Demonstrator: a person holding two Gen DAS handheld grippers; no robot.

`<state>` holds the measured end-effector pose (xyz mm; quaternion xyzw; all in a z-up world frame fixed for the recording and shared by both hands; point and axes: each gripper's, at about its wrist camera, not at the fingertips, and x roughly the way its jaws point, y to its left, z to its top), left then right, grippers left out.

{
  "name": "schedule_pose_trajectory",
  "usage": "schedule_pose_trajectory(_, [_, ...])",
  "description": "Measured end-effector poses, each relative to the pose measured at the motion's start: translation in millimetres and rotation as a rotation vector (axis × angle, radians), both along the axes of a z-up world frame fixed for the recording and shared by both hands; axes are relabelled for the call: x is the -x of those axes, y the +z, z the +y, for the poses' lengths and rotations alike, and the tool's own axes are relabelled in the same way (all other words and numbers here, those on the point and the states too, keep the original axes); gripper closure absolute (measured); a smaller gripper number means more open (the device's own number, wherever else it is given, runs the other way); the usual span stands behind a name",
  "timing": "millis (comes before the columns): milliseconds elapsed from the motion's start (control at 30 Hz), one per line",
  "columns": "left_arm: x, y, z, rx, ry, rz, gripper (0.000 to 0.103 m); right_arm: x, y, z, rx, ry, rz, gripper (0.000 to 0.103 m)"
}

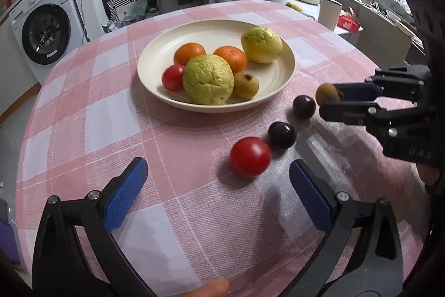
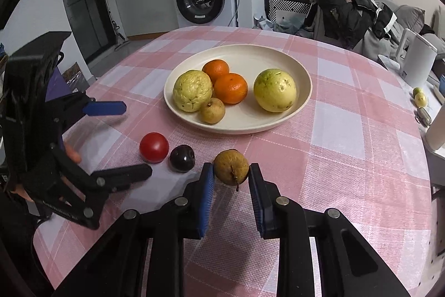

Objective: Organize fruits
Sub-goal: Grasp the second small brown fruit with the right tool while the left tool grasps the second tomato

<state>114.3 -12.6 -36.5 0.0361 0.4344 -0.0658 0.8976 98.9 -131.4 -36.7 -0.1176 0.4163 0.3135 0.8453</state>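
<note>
Near the plate, right claw pinches brown fruit, stem down; left claw spread.

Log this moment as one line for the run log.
right gripper: shut on brown fruit | left gripper: open, near tomato | plate: six fruits | table: tomato, two dark fruits

Faint letters "DAS" on the right claw body, other labels unreadable

Both wrist views sit low and near over the desk, facing the far plate, which both share.
</note>
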Motion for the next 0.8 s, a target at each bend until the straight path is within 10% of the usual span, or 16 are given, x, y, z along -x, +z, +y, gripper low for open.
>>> schedule_pose_trajectory(533, [-5.6,-6.7,-1.4,0.128,-0.072,0.028,0.075,-2.3,0.9,-1.5,-0.003,-0.002,-0.003,0.077])
schedule_pose_trajectory(800, [-4.5,-4.0,-1.2,0.133,-0.078,0.014,0.075,-3.5,-0.2,-3.4,-0.008,-0.011,-0.005,0.077])
